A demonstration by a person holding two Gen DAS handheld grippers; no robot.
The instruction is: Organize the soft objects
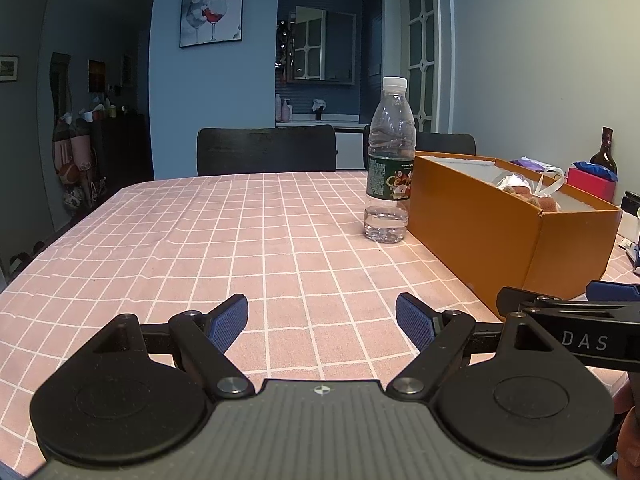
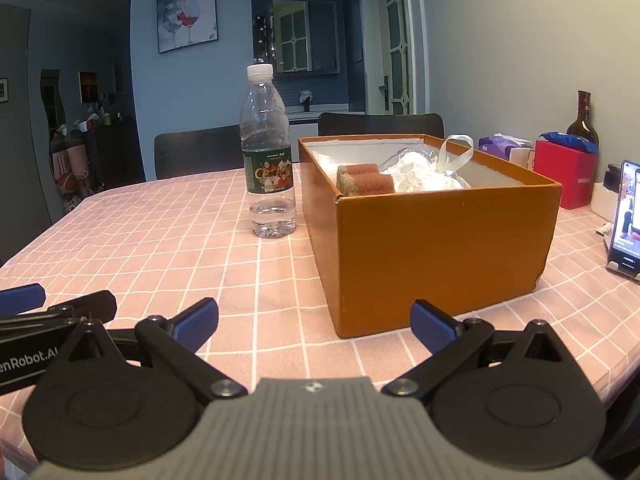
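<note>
Orange box (image 2: 436, 248) | both grippers level, low over table, fingers spread

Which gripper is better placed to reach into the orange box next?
Right gripper, probably: the box sits just ahead of its open fingers. From the left gripper the box is off to the right, past the bottle.

The left tool (image 1: 322, 322) is black with two blue ridged fingertips (image 1: 228, 322), round black discs, silver screws and a grey ribbed body. The right tool (image 2: 314, 326) looks the same, and white letters mark each tool's side.
</note>
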